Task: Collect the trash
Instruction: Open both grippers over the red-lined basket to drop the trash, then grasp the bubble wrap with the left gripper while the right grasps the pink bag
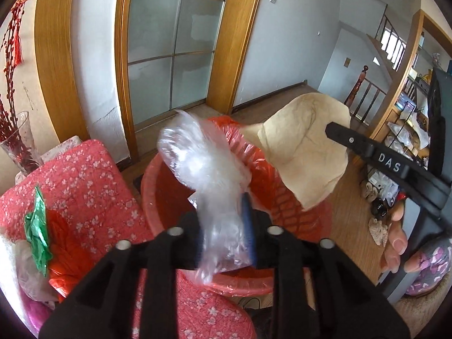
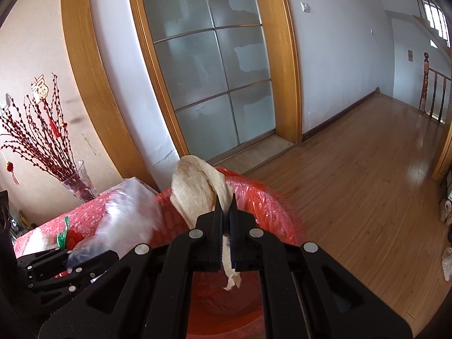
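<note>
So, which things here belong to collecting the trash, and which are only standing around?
Part of the job:
- clear plastic bag in the left gripper
- beige paper in the right gripper
- red-lined bin
- green wrapper, probably trash too

Standing around:
- glass vase
- slippers

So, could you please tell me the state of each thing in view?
Left hand-held gripper: clear bag between its fingers.
Clear bag: crumpled, above the bin.
Right hand-held gripper: shut on paper.
Paper: crumpled, above the bin.
Bin: open, red liner.
Green wrapper: lying on the red cloth.
</note>
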`<state>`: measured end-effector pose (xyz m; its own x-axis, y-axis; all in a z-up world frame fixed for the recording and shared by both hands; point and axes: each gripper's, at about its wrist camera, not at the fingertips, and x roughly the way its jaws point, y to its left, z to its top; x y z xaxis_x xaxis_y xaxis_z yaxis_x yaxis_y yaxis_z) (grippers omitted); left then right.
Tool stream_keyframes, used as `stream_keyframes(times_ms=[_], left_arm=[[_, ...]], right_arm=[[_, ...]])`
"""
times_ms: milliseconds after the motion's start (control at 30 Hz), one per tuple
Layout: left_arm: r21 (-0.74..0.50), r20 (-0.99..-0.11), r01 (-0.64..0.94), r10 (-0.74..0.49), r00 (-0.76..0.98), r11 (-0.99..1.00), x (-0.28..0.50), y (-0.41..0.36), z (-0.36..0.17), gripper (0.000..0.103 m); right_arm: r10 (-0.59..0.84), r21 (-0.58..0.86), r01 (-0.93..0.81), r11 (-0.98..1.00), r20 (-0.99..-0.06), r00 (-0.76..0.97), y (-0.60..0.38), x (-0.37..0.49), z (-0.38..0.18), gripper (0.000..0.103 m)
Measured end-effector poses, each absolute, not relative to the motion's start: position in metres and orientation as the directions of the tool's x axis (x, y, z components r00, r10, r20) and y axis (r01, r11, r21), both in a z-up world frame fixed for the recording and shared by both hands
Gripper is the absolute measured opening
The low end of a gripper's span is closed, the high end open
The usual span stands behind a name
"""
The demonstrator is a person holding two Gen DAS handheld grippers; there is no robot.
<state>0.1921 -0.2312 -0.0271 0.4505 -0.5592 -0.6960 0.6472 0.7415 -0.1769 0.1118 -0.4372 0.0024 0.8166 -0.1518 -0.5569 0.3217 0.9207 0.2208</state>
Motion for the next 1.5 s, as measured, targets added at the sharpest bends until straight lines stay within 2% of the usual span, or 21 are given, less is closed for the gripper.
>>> stream_keyframes(times_ms=[67,100,133,333,433,633,933,1100,1400,1467,1500], left_arm=[[-0.165,-0.705,0.637,-0.542,0.458,0.753,0.195,-0.23,-0.031,0.038],[-0.165,-0.709,0.629,-0.535,0.459,0.76,0.195,-0.228,-0.033,0.038],[-0.168,-0.711,0.623,-0.532,0.46,0.764,0.195,-0.226,-0.033,0.038],[-0.123,-0.689,0.574,-0.487,0.537,0.809,0.185,-0.196,-0.028,0.041],[-0.081,-0.661,0.546,-0.455,0.597,0.834,0.171,-0.173,-0.021,0.046],[-0.055,-0.614,0.441,-0.379,0.693,0.896,0.145,-0.103,-0.005,0.052],[0.047,-0.582,0.191,-0.129,0.803,0.98,0.128,0.012,-0.004,0.058],[0.023,-0.615,0.134,-0.091,0.783,0.991,0.137,0.048,-0.016,0.057],[-0.031,-0.691,0.09,-0.087,0.718,0.995,0.169,0.062,-0.045,0.057],[-0.06,-0.707,0.095,-0.109,0.699,0.994,0.173,0.063,-0.05,0.053],[-0.068,-0.714,0.102,-0.119,0.689,0.993,0.175,0.063,-0.052,0.046]], right_arm=[[-0.151,0.227,0.327,0.917,-0.563,0.812,-0.438,0.111,0.0,0.027],[-0.154,0.226,0.331,0.916,-0.564,0.811,-0.439,0.11,-0.001,0.039],[-0.16,0.223,0.335,0.916,-0.563,0.811,-0.439,0.109,-0.002,0.044],[-0.186,0.191,0.342,0.92,-0.555,0.811,-0.433,0.1,0.002,0.047],[-0.2,0.165,0.334,0.928,-0.537,0.82,-0.42,0.093,0.007,0.051],[-0.138,0.146,0.242,0.959,-0.505,0.852,-0.377,0.079,0.015,0.052],[-0.008,0.148,0.097,0.984,-0.512,0.859,-0.309,0.074,0.009,0.052],[0.029,0.146,0.059,0.987,-0.539,0.842,-0.282,0.077,-0.007,0.052],[0.067,0.133,0.01,0.991,-0.562,0.824,-0.249,0.084,-0.02,0.052],[0.071,0.126,0.001,0.992,-0.565,0.822,-0.245,0.086,-0.021,0.052],[0.072,0.122,-0.003,0.992,-0.567,0.821,-0.243,0.087,-0.022,0.052]])
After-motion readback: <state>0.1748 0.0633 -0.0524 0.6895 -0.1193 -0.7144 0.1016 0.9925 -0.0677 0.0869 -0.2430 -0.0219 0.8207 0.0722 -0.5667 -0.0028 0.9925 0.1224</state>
